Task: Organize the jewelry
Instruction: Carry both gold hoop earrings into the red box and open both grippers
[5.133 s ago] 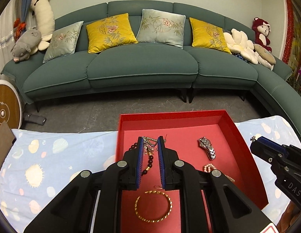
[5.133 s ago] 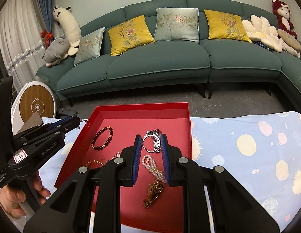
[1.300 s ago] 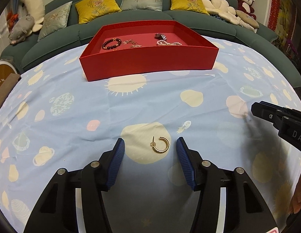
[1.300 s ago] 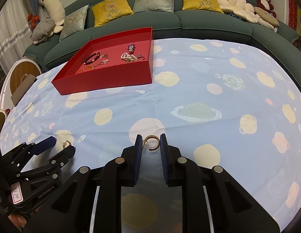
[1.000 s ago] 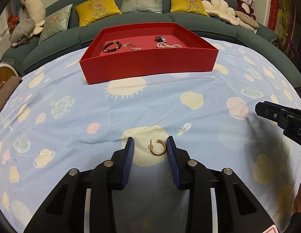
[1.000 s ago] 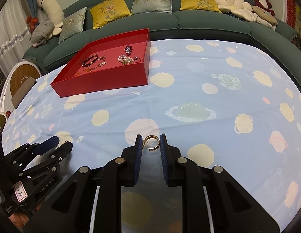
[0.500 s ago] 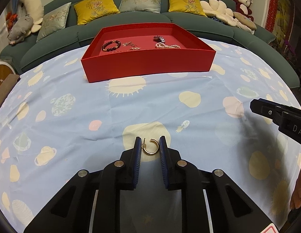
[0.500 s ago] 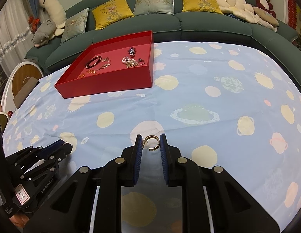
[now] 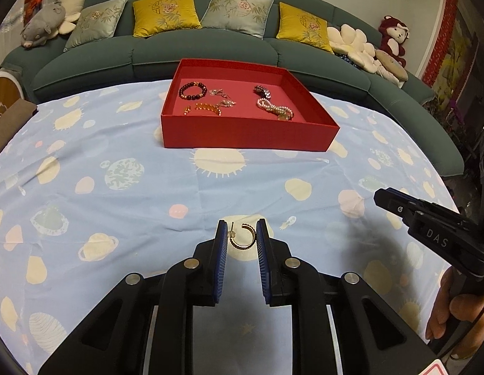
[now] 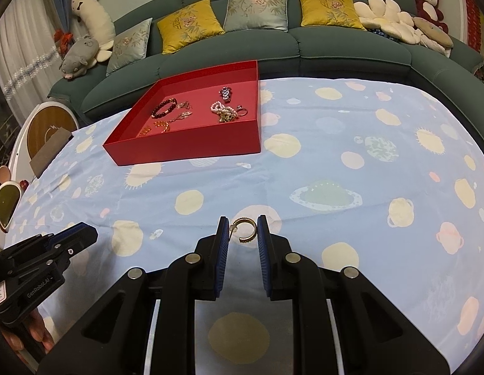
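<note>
Left gripper (image 9: 241, 237) fingers clamped on a gold hoop earring (image 9: 243, 236), bottom centre of the left wrist view. Right gripper (image 10: 242, 230) fingers likewise clamped on a second gold hoop earring (image 10: 245, 230), bottom centre of its view. Red tray (image 9: 248, 133) sits upper centre on the planet-print counter (image 9: 117, 193), well apart from both, holding a bead bracelet (image 9: 193, 91), pearl strand (image 9: 273, 108), watch (image 10: 225, 92).

A curved green sofa (image 9: 210, 53) with yellow and grey cushions (image 9: 165, 12) stands behind the table (image 9: 117, 187), plush toys (image 10: 82, 51) at its ends, curtain (image 10: 20, 50) beside it.
</note>
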{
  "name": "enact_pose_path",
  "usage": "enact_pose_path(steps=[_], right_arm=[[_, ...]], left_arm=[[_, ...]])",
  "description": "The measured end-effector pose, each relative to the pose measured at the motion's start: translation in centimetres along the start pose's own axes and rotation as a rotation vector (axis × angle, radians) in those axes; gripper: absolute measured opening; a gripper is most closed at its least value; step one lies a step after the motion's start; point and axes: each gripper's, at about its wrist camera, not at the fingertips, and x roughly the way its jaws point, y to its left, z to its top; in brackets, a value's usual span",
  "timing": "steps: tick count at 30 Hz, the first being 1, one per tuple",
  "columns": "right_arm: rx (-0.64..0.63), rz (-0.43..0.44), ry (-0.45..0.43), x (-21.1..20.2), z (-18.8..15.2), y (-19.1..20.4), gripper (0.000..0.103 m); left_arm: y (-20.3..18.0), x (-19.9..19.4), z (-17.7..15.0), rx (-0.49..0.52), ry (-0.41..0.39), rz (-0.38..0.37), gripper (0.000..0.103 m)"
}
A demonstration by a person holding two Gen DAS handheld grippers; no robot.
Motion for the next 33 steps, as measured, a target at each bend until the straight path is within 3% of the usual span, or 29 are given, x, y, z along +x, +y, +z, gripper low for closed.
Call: enact_pose_path(steps=[10,20,26,33], right_arm=[[0.008,0.044,-0.097,-2.9,3.0,1.4,0.018],[0.013,0.085,-0.265,-7.1,9.6,2.5,0.018],[0.004,0.106,-0.334,-6.7,14.8,3.1,0.018],[-0.018,0.109,-0.32,-2.7,18.5,4.1,0.018]], left_arm=[[1.3,-4.0,3.7,-0.027,-0.106,0.003,0.016],[1.7,-7.7,11.2,0.03,-0.255,0.054,0.016],[1.8,-5.9,16.2,0.051,-0.296,0.092,0.016],[2.6,-1.2,19.6,0.045,-0.274,0.115,0.017]])
